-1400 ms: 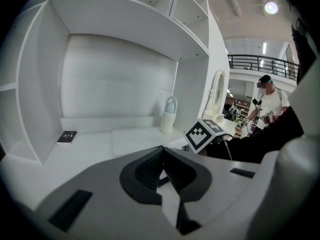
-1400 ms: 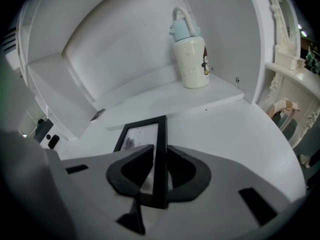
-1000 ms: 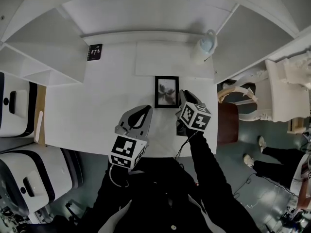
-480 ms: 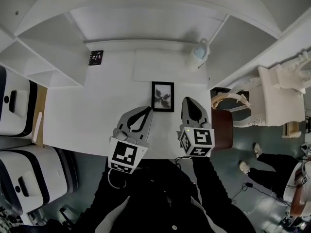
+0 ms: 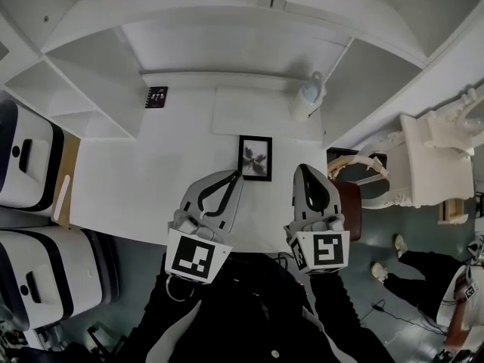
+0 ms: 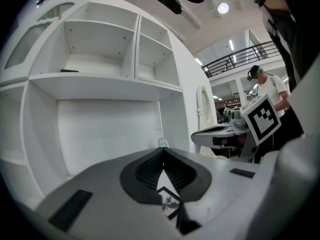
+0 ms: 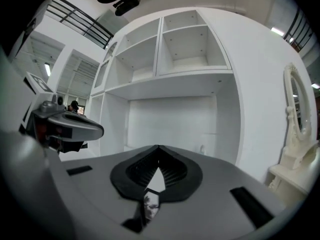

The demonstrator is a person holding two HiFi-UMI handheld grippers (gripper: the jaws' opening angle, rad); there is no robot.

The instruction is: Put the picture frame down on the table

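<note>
The black picture frame (image 5: 255, 158), with a dark flower print, lies flat on the white table (image 5: 136, 180), right of its middle. Both grippers hang above the near edge, clear of the frame. My left gripper (image 5: 237, 174) is shut and empty, its tip just left of the frame's lower corner. My right gripper (image 5: 304, 168) is also shut and empty, to the frame's right. In the left gripper view the closed jaws (image 6: 162, 149) meet, and the frame (image 6: 168, 202) shows below them. The right gripper view shows the same: a closed tip (image 7: 158, 146) above the frame (image 7: 150, 204).
A white bottle-like object (image 5: 308, 97) stands at the table's back right and a small black card (image 5: 156, 97) at its back left. White shelving (image 5: 227, 21) rises behind the table. A brown chair seat (image 5: 350, 206) sits at the right edge. White machines (image 5: 30, 157) stand at the left.
The right gripper has left the frame's lower right corner, drawn back toward me, risen and rolled. The left gripper has also risen a little. The frame stays flat.
</note>
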